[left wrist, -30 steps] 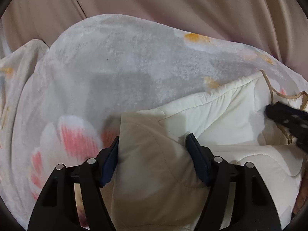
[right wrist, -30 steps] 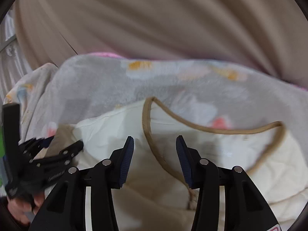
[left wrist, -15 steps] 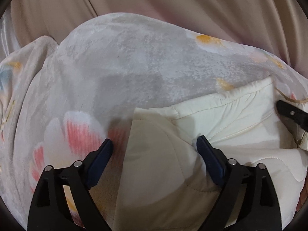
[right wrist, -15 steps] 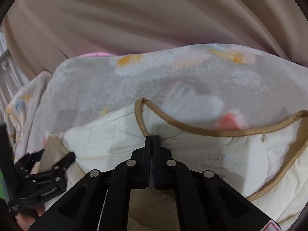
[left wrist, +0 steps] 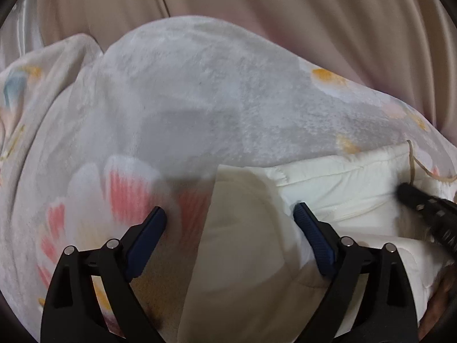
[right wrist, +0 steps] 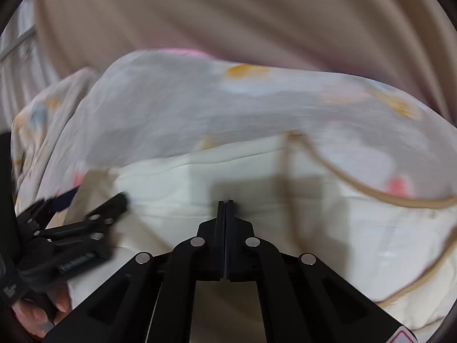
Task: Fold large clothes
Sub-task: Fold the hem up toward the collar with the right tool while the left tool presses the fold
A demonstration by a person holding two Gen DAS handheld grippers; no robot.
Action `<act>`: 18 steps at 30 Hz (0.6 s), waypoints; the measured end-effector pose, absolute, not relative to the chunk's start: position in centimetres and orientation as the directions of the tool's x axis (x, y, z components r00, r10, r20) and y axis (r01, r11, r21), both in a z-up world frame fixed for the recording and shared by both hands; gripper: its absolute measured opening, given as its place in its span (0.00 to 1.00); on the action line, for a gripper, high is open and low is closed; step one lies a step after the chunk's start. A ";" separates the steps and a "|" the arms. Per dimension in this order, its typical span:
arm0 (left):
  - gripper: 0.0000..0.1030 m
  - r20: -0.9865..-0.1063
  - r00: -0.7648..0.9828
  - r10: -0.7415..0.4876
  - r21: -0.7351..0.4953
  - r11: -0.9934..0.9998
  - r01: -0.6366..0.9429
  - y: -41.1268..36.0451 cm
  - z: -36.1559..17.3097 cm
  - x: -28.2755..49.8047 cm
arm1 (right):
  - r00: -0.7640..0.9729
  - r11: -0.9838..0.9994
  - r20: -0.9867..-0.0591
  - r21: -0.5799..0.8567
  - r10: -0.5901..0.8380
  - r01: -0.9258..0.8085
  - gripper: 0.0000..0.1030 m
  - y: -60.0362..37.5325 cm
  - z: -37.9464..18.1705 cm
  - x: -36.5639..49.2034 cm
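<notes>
While straddling a flap of the cream garment (left wrist: 342, 188) on the floral blanket (left wrist: 200, 100), grips nothing with left gripper (left wrist: 228, 211), jaws just opened wider to release. Holds right gripper (right wrist: 225, 203) shut, seemingly empty, over it

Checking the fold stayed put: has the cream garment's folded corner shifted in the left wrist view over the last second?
No. The cream garment's corner lies against the same pink flower on the blanket. Only the left gripper changed: its jaws have just been opening, off the cloth.
</notes>
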State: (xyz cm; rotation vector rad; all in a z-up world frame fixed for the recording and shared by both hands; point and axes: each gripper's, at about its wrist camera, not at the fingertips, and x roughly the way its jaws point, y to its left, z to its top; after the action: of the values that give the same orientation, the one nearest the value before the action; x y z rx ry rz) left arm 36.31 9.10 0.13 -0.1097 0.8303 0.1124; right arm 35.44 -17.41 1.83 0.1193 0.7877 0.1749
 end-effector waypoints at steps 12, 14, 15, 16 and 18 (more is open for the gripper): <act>0.90 -0.754 0.650 0.093 -0.024 0.985 -0.169 9.1 0.6 38.1 | 0.634 0.980 -0.753 0.077 0.177 -0.182 0.01 -15.0 0.6 32.7; 0.90 -0.749 0.655 0.102 -0.011 0.986 -0.165 9.2 0.6 38.0 | 0.642 0.982 -0.743 0.140 0.188 -0.126 0.00 -17.7 0.7 32.2; 0.90 -0.747 0.657 0.104 -0.008 0.986 -0.165 9.2 0.5 37.8 | 0.656 0.987 -0.739 0.137 0.156 -0.081 0.00 -19.2 0.9 31.8; 0.89 -0.743 0.661 0.109 -0.005 0.986 -0.168 9.2 0.7 37.6 | 0.668 0.991 -0.734 0.130 0.117 -0.031 0.00 -21.1 1.3 31.0; 0.87 -0.719 0.686 0.110 -0.001 0.987 -0.159 9.3 1.5 36.5 | 0.694 0.987 -0.717 0.150 0.066 0.061 0.00 -25.4 2.3 28.1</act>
State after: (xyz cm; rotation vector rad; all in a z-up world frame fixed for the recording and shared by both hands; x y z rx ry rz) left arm 36.45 9.31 1.53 -0.0650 0.8003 0.1506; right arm 28.15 -25.42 2.35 0.1675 0.8052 0.0029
